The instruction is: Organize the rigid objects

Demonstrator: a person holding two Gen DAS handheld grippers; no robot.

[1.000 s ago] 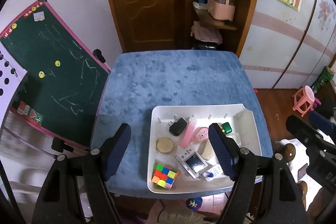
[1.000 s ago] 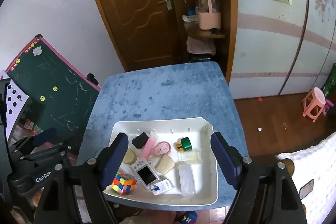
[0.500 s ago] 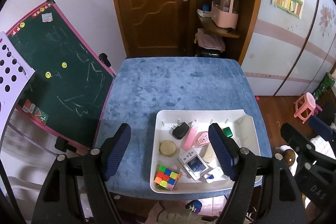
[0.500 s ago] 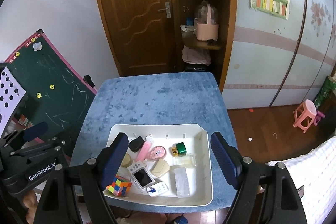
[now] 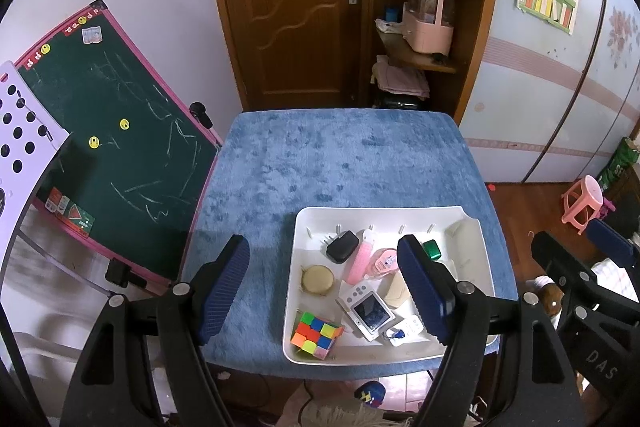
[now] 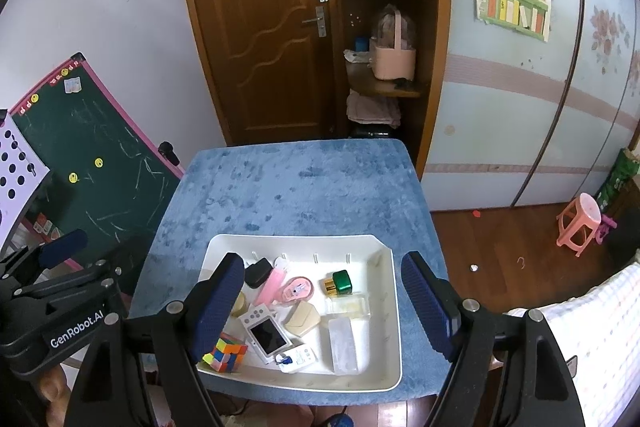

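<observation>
Both spread, nothing pinched — left gripper (image 5: 324, 283) and right gripper (image 6: 322, 301) above the bench (image 6: 296, 187). Tray (image 6: 390, 315) low in frame; cube (image 5: 317, 334) at its lower left, nearer the left gripper.

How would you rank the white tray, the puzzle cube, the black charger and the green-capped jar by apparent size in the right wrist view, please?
1. white tray
2. puzzle cube
3. black charger and green-capped jar: too alike to rank.

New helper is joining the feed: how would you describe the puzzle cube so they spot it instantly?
Find the white tray on the blue table. In its near left corner sits the puzzle cube, the only item chequered with bright multicoloured squares.
</observation>
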